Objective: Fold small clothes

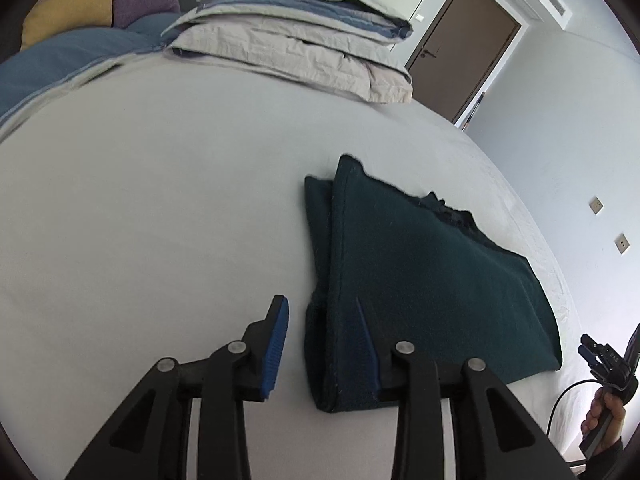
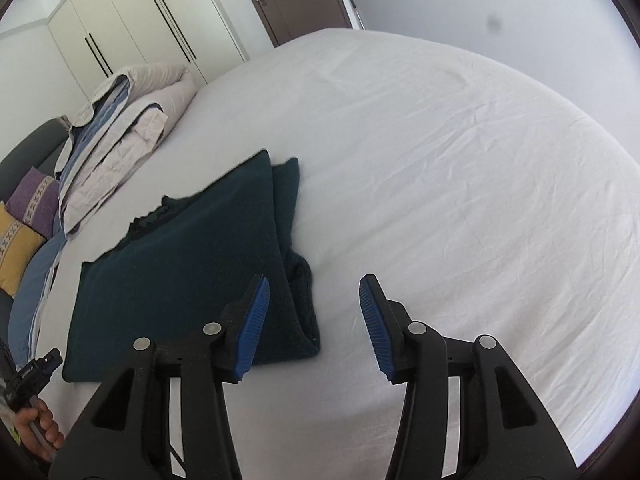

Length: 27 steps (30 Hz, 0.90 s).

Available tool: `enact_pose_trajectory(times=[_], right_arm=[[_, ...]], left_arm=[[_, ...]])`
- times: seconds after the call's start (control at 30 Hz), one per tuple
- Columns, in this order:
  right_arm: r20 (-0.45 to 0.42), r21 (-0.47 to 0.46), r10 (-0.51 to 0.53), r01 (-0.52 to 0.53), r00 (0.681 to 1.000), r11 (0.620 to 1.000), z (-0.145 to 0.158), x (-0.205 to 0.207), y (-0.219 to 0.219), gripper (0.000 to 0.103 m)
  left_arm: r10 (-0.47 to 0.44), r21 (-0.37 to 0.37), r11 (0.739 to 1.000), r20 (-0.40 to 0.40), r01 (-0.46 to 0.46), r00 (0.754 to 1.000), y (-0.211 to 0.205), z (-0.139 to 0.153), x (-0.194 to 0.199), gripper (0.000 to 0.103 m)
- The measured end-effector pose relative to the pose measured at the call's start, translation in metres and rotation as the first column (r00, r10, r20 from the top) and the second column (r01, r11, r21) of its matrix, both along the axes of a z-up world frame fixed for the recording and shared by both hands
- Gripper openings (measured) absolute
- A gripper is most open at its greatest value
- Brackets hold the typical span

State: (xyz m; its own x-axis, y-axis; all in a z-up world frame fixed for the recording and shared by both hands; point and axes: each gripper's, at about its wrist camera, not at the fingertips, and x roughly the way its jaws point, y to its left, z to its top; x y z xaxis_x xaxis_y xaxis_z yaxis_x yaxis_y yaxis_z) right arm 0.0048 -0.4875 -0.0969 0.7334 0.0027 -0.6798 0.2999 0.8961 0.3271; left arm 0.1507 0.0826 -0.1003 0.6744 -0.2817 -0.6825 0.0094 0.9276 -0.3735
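Left wrist view: dark green garment (image 1: 432, 276) lying flat on the white bed sheet (image 1: 160, 220), already folded into a rough rectangle with a narrower layer showing along one long side. Judged well along, then: main folds done, perhaps one more fold in half or a tidy-up of the ragged collar edge left, or simply setting aside. No other small clothes visible on the bed, so impossible to say how many remain.

Left gripper (image 1: 320, 344) spread wide, empty, hanging low over the near end of the garment; one blue pad (image 1: 276, 344) above bare sheet just beside the cloth, the other finger over the cloth itself. Contact with the fabric not clear from this angle.

Right wrist view: right gripper (image 2: 316, 320) likewise wide apart and holding nothing, one finger over the near corner of the garment, the other over bare sheet. Garment (image 2: 180, 280) sitting toward the headboard side of the bed, well clear of the far edge.

Stack of folded bedding (image 1: 296, 44) near the head of the bed, apart from the garment, with yellow and purple cushions (image 1: 104, 0) beyond. Wardrobe (image 2: 132, 24) and brown door (image 1: 464, 48) in the background.
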Motion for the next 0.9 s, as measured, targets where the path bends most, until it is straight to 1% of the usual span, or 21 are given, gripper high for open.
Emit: enact_pose_trajectory(times=[0.03, 0.07, 0.13, 0.2, 0.3, 0.37, 0.4, 0.43, 0.5, 0.53, 0.57, 0.6, 0.63, 0.67, 0.7, 0.73, 0.77, 0.8, 0.87, 0.9], right_arm=[[0.01, 0.014, 0.04, -0.041, 0.999, 0.999, 0.006, 0.008, 0.008, 0.047], [0.019, 0.027, 0.092, -0.093, 0.996, 0.995, 0.012, 0.02, 0.02, 0.047], [0.044, 0.052, 0.19, -0.192, 0.981, 0.98, 0.019, 0.048, 0.048, 0.047], [0.068, 0.114, 0.276, -0.282, 0.959, 0.953, 0.019, 0.082, 0.075, 0.047], [0.051, 0.194, 0.366, -0.369, 0.929, 0.909, 0.007, 0.14, 0.117, 0.047], [0.046, 0.257, 0.415, -0.412, 0.909, 0.874, -0.007, 0.173, 0.142, 0.047], [0.044, 0.3, 0.44, -0.432, 0.897, 0.851, -0.016, 0.189, 0.152, 0.047], [0.035, 0.335, 0.454, -0.438, 0.89, 0.834, -0.026, 0.205, 0.16, 0.047], [-0.001, 0.366, 0.435, -0.404, 0.901, 0.838, -0.048, 0.226, 0.168, 0.047], [-0.015, 0.383, 0.414, -0.377, 0.91, 0.843, -0.059, 0.234, 0.164, 0.047], [-0.025, 0.399, 0.382, -0.341, 0.924, 0.851, -0.07, 0.24, 0.155, 0.045], [-0.013, 0.424, 0.354, -0.315, 0.935, 0.849, -0.08, 0.243, 0.143, 0.043], [0.007, 0.454, 0.329, -0.296, 0.944, 0.84, -0.085, 0.243, 0.13, 0.029], [0.022, 0.48, 0.31, -0.282, 0.95, 0.831, -0.09, 0.244, 0.117, 0.019], [0.042, 0.502, 0.29, -0.272, 0.956, 0.821, -0.093, 0.241, 0.103, 0.017], [0.062, 0.503, 0.266, -0.26, 0.962, 0.825, -0.094, 0.238, 0.089, 0.016], [0.056, 0.469, 0.22, -0.22, 0.974, 0.855, -0.093, 0.233, 0.073, 0.017], [0.05, 0.456, 0.176, -0.179, 0.983, 0.872, -0.094, 0.229, 0.056, 0.017], [0.089, 0.526, 0.104, -0.136, 0.991, 0.84, -0.099, 0.216, 0.018, 0.016], [0.087, 0.518, 0.06, -0.097, 0.994, 0.85, -0.094, 0.206, -0.002, 0.016]], left_arm=[[-0.012, 0.015, 1.0, 0.024, 0.011, 1.0, -0.006, 0.009, 0.005, 0.041], [-0.029, 0.027, 0.999, 0.048, 0.028, 0.998, -0.015, 0.016, 0.011, 0.043], [-0.064, 0.048, 0.997, 0.083, 0.06, 0.994, -0.037, 0.026, 0.028, 0.043], [-0.093, 0.085, 0.993, 0.107, 0.084, 0.99, -0.06, 0.029, 0.048, 0.043], [-0.126, 0.132, 0.985, 0.101, 0.113, 0.987, -0.092, 0.022, 0.079, 0.044], [-0.132, 0.185, 0.976, 0.097, 0.112, 0.987, -0.107, 0.014, 0.097, 0.044], [-0.129, 0.212, 0.971, 0.092, 0.107, 0.987, -0.112, 0.009, 0.105, 0.044], [-0.12, 0.228, 0.969, 0.083, 0.098, 0.989, -0.113, 0.003, 0.112, 0.044], [-0.104, 0.243, 0.966, 0.054, 0.088, 0.993, -0.112, -0.012, 0.122, 0.044], [-0.095, 0.244, 0.966, 0.033, 0.084, 0.995, -0.109, -0.021, 0.126, 0.044], [-0.083, 0.247, 0.966, 0.011, 0.078, 0.996, -0.105, -0.032, 0.129, 0.046], [-0.076, 0.24, 0.968, -0.001, 0.074, 0.997, -0.1, -0.042, 0.13, 0.047], [-0.078, 0.207, 0.975, 0.008, 0.075, 0.997, -0.093, -0.049, 0.128, 0.049], [-0.078, 0.173, 0.982, 0.02, 0.073, 0.997, -0.088, -0.05, 0.127, 0.049], [-0.076, 0.162, 0.984, 0.018, 0.072, 0.997, -0.087, -0.05, 0.127, 0.049], [-0.077, 0.166, 0.983, 0.015, 0.073, 0.997, -0.087, -0.05, 0.128, 0.049], [-0.08, 0.175, 0.982, 0.017, 0.075, 0.997, -0.089, -0.051, 0.128, 0.051], [-0.083, 0.186, 0.979, 0.022, 0.078, 0.996, -0.092, -0.051, 0.127, 0.051], [-0.088, 0.192, 0.978, 0.026, 0.081, 0.996, -0.093, -0.051, 0.126, 0.053], [-0.087, 0.186, 0.979, 0.026, 0.081, 0.996, -0.092, -0.052, 0.127, 0.053]])
